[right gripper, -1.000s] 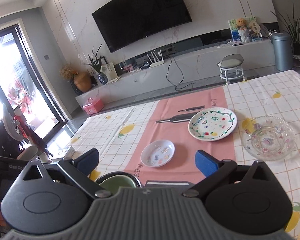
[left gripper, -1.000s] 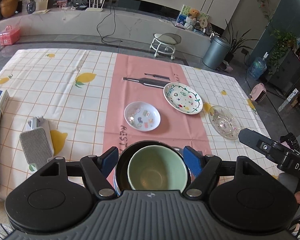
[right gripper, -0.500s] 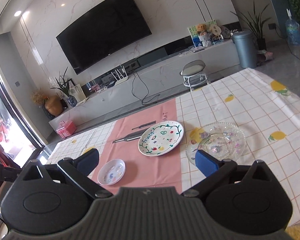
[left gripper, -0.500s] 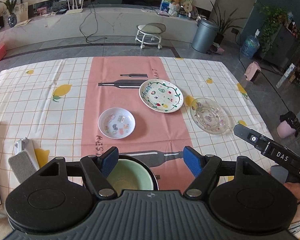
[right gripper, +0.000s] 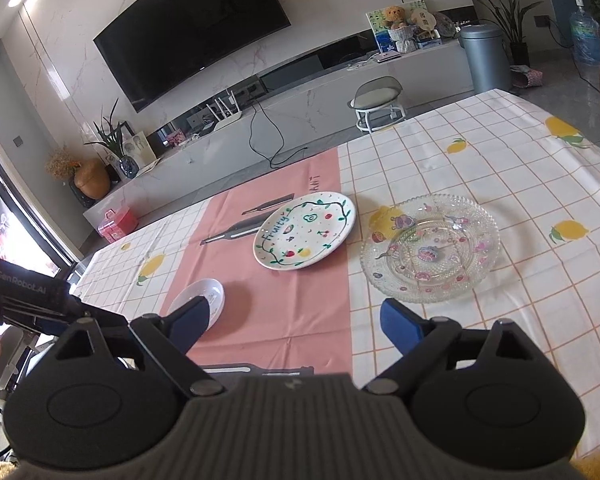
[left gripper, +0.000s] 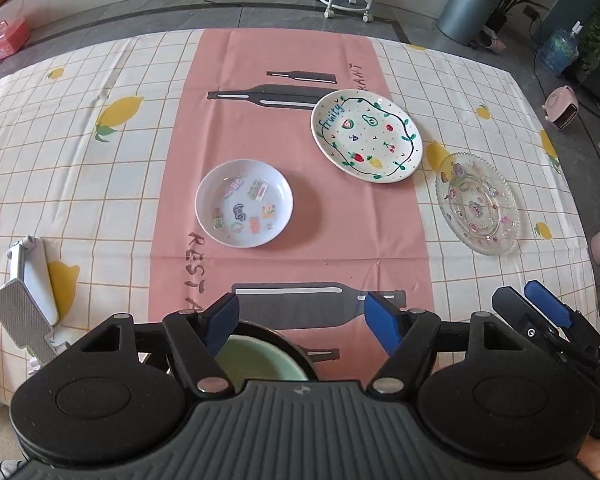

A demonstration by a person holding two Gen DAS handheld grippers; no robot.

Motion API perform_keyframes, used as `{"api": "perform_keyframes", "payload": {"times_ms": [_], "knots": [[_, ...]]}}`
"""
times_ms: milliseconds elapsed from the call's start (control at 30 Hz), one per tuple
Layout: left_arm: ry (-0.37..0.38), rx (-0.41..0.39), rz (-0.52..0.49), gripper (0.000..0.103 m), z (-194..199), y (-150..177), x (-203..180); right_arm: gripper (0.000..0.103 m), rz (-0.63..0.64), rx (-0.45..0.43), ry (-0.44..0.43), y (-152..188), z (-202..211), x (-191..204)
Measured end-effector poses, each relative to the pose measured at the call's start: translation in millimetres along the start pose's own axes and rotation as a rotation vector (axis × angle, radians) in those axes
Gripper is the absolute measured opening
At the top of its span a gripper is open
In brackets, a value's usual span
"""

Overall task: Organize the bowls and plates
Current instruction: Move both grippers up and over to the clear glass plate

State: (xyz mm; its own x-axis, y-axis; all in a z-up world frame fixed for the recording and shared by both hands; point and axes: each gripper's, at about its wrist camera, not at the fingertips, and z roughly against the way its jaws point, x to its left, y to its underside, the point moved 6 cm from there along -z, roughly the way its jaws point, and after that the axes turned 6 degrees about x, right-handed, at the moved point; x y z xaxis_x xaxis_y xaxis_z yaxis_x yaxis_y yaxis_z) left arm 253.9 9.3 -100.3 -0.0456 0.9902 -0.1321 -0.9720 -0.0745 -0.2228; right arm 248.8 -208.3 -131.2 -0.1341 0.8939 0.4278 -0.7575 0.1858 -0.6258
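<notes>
Left gripper (left gripper: pixel 302 326), seen from its own wrist camera: it is pitched steeply downward over the near edge of the tablecloth (left gripper: pixel 100 184). Its jaws stand wide and are closing slightly, with nothing clamped between them. The left blue pad (left gripper: pixel 220 328) hangs over the rim of a pale green bowl (left gripper: pixel 260 360), which sits nested in a dark bowl (left gripper: pixel 296 350) directly below the gripper body; contact with that rim cannot be told.

Right gripper (right gripper: pixel 296 322), seen from its own camera: it is angled moderately downward across the table. Its jaws are wide apart and closing, and the space between them is empty, over bare pink cloth. The clear glass plate (right gripper: pixel 430 248) lies just beyond its right pad (right gripper: pixel 400 324).

Further task items: a small white sticker-print dish (left gripper: pixel 244 204) rests on the pink centre strip; the "Fruity" plate (left gripper: pixel 366 136) lies farther back at the strip's right edge, near the glass plate but apart from it. All three lie flat, not stacked.
</notes>
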Motion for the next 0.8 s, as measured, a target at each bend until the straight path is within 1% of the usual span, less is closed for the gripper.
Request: {"api": "perform_keyframes", "payload": {"times_ms": [100, 233, 300, 333, 367, 400, 500, 567, 700, 800], "knots": [[0.020, 0.007, -0.020, 0.084, -7.2, -1.3, -16.6, 0.089, -0.011, -0.007, 0.039, -4.3, 2.8, -10.7], [0.045, 0.024, -0.041, 0.084, -19.1, -2.0, -41.0, 0.089, -0.054, -0.059, 0.133, -25.1, 9.3, -31.8], [0.062, 0.040, -0.049, 0.083, -25.9, -3.5, -52.6, 0.089, -0.087, -0.064, 0.173, -33.0, 9.1, -43.4], [0.065, 0.052, -0.059, 0.080, -29.0, -4.4, -57.7, 0.089, -0.110, -0.059, 0.188, -37.4, 6.7, -51.6], [0.061, 0.072, -0.078, 0.074, -33.2, -6.3, -64.0, 0.088, -0.131, -0.049, 0.196, -40.5, 3.6, -58.4], [0.053, 0.085, -0.092, 0.072, -36.2, -8.2, -68.8, 0.087, -0.154, -0.032, 0.203, -44.0, -1.2, -66.7], [0.030, 0.102, -0.125, 0.071, -37.4, -15.9, -78.6, 0.085, -0.215, 0.012, 0.226, -51.7, -14.6, -91.4], [0.045, 0.079, -0.139, 0.071, -33.0, -24.9, -83.2, 0.085, -0.237, 0.043, 0.248, -56.0, -19.3, -106.1], [0.067, 0.038, -0.151, 0.071, -30.7, -43.1, -91.7, 0.084, -0.269, 0.055, 0.281, -67.9, -26.0, -138.0], [0.103, 0.009, -0.136, 0.071, -37.6, -55.3, -99.1, 0.081, -0.320, 0.096, 0.280, -67.4, -39.5, -159.7]]}}
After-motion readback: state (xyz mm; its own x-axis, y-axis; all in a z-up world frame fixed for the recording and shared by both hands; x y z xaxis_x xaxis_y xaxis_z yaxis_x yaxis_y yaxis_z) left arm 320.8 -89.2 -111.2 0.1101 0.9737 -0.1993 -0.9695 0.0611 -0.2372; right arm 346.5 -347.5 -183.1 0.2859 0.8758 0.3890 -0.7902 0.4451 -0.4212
